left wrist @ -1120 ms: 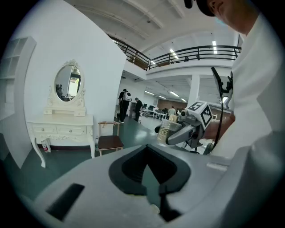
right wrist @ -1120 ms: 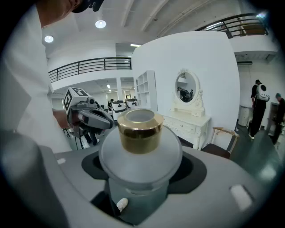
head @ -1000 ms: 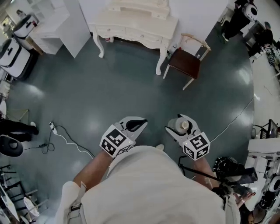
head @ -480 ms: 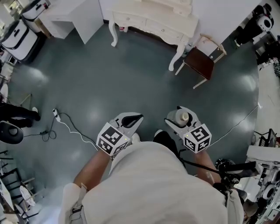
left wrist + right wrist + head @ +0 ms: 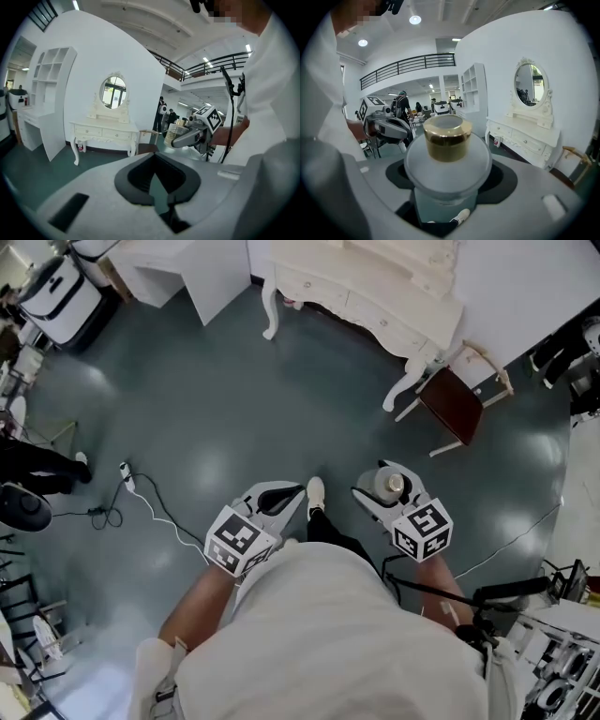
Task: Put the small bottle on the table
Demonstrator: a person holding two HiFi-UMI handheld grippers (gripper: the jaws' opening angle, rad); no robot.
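Observation:
The small bottle (image 5: 387, 486) is frosted glass with a gold cap (image 5: 446, 136). It stands upright between the fingers of my right gripper (image 5: 386, 491), which is shut on its body (image 5: 447, 164). My left gripper (image 5: 292, 493) hangs beside it over the grey floor, shut and holding nothing. In the left gripper view the bottle (image 5: 174, 132) shows in the right gripper (image 5: 187, 138). The table, a cream dressing table (image 5: 375, 296), stands ahead at the wall, well apart from both grippers.
A wooden chair (image 5: 457, 401) with a dark seat stands right of the dressing table. An oval mirror (image 5: 532, 93) sits on top of it. White shelving (image 5: 178, 263) is at the far left. A white cable (image 5: 150, 507) lies on the floor. My shoe (image 5: 316, 491) shows between the grippers.
The dressing table and chair have slid right and nearer in the head view as I walk. Both grippers keep their pose, the bottle still held. A foot now shows between them.

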